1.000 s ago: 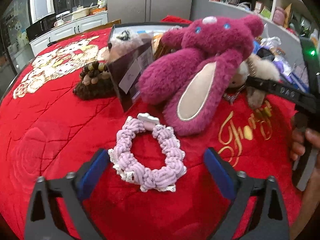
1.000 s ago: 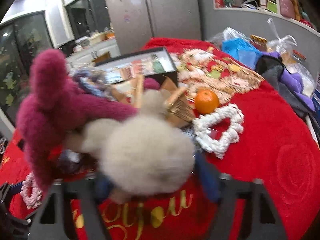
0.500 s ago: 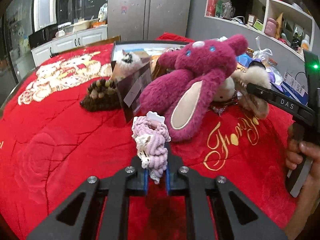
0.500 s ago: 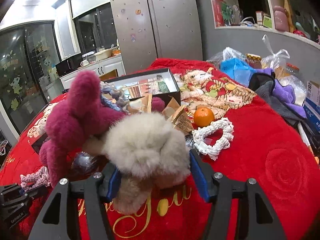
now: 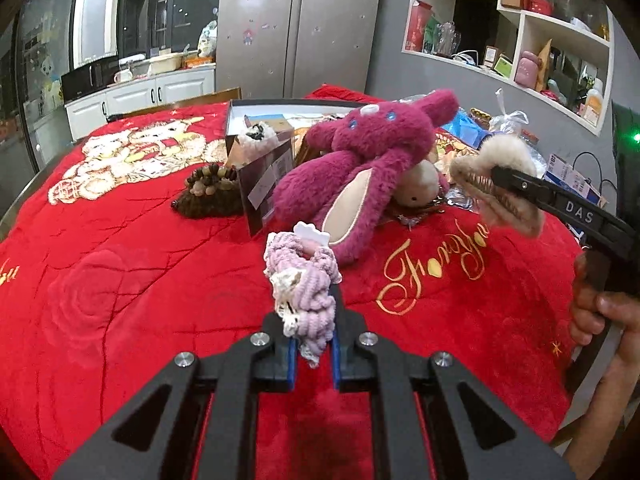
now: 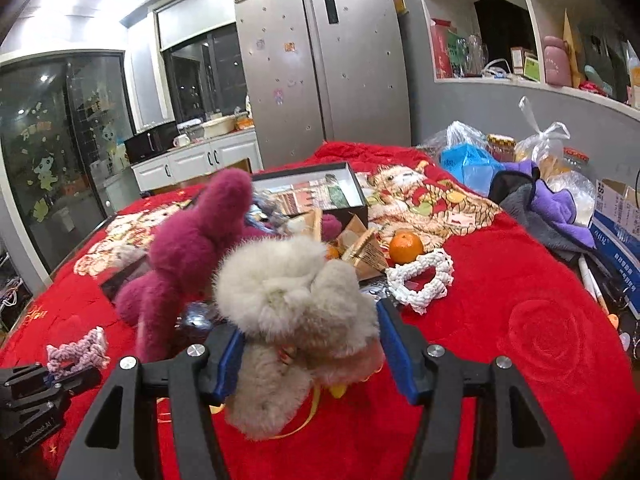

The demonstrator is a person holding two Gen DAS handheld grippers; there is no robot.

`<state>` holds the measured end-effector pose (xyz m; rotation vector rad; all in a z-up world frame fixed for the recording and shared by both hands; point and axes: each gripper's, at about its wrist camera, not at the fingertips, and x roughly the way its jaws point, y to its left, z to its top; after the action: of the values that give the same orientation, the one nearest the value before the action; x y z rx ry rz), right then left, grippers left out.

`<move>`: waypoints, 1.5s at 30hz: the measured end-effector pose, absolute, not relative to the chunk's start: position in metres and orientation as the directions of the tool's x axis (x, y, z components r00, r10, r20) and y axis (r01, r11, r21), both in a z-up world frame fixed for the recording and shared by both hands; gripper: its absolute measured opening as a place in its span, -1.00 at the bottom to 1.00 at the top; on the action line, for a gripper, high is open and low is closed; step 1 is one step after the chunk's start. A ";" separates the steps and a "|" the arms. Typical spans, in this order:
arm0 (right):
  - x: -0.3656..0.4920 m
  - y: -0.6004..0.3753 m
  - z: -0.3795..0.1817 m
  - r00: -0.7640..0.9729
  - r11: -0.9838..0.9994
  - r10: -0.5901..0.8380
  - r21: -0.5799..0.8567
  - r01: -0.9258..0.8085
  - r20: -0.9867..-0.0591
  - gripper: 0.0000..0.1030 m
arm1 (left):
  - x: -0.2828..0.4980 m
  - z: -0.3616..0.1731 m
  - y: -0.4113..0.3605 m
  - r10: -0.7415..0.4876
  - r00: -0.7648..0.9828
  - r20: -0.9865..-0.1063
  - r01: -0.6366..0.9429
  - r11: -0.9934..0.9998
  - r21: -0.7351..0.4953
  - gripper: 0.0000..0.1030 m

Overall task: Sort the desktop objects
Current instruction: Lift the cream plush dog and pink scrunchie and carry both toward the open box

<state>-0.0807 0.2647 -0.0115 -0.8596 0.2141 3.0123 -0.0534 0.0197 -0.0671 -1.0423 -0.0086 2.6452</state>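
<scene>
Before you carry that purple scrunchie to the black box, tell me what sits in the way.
The left gripper holds the purple scrunchie. Between it and the black box stand a dark card and the magenta plush rabbit.

Background, kitchen side: tall silver two-door refrigerator (image 6: pixel 324 64) with small stickers on its doors, against the far wall. Left of it, white base cabinets (image 6: pixel 196 162) carry a black microwave (image 6: pixel 150 145) and a pale basin (image 6: pixel 218 125) on the countertop. Dark glass sliding doors (image 6: pixel 52 152) with cartoon decals at far left. Right: white open wall shelving (image 5: pixel 516 36) holding a pink canister (image 6: pixel 557 60) and boxes.
</scene>
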 end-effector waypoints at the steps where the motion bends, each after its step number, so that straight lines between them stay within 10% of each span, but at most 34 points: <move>1: -0.077 0.263 -0.009 -0.853 -0.991 -0.039 0.128 -0.033 -0.521 0.20 | -0.050 -0.064 0.018 0.280 -0.697 -0.660 -0.272 -0.955 -0.118 -0.76; 28: -0.059 0.222 0.046 -0.867 -0.987 -0.148 0.128 0.098 -0.477 0.20 | -0.056 0.000 0.015 0.337 -0.724 -0.602 -0.321 -0.937 -0.138 -0.76; 45: -0.155 0.207 0.107 -0.854 -0.983 -0.176 0.126 0.130 -0.489 0.20 | -0.213 0.067 0.037 0.334 -0.681 -0.652 -0.324 -0.936 -0.141 -0.76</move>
<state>-0.1547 0.2073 0.1068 -0.8534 0.1462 3.1854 -0.2126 0.0370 0.0665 -1.0093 -0.0193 2.5911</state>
